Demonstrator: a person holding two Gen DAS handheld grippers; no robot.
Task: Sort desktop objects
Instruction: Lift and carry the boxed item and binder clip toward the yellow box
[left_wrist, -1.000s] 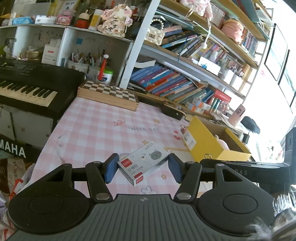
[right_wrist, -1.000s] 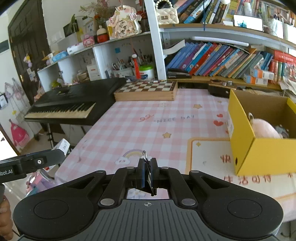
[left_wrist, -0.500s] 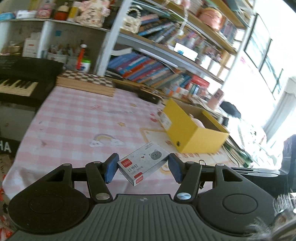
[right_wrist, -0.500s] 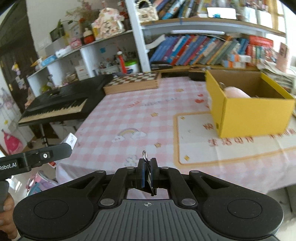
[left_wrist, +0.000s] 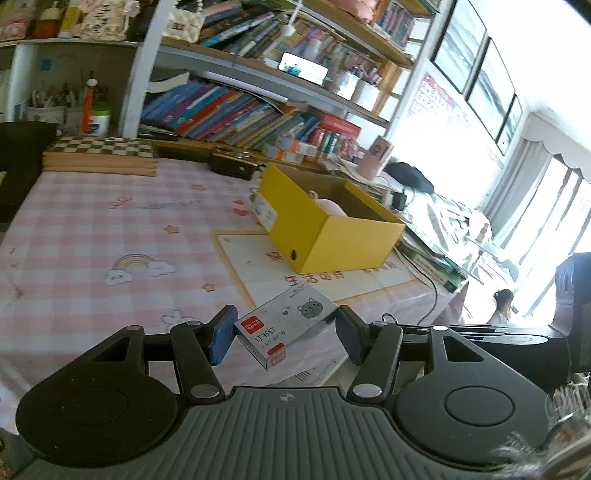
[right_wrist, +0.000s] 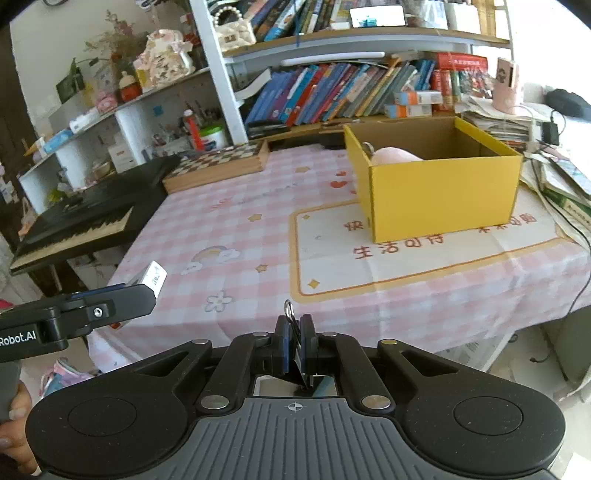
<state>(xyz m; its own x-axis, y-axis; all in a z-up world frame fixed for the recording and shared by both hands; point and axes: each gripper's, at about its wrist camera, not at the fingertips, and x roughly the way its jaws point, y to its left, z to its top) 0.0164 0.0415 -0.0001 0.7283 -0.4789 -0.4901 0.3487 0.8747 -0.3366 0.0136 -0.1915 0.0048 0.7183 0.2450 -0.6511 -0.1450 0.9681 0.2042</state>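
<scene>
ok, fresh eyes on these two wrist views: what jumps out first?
The open yellow box on the pink checked tablecloth, with something pink inside. Next, each gripper is loaded: the left gripper clamps a small staple box with a cat face, and the right gripper is shut on a binder clip. Behind, packed bookshelves.

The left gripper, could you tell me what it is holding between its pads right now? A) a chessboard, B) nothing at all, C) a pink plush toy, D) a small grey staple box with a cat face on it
D: in the left wrist view the left gripper has its blue pads closed on the ends of a small grey staple box printed with a cat face, held clear of the table.
</scene>
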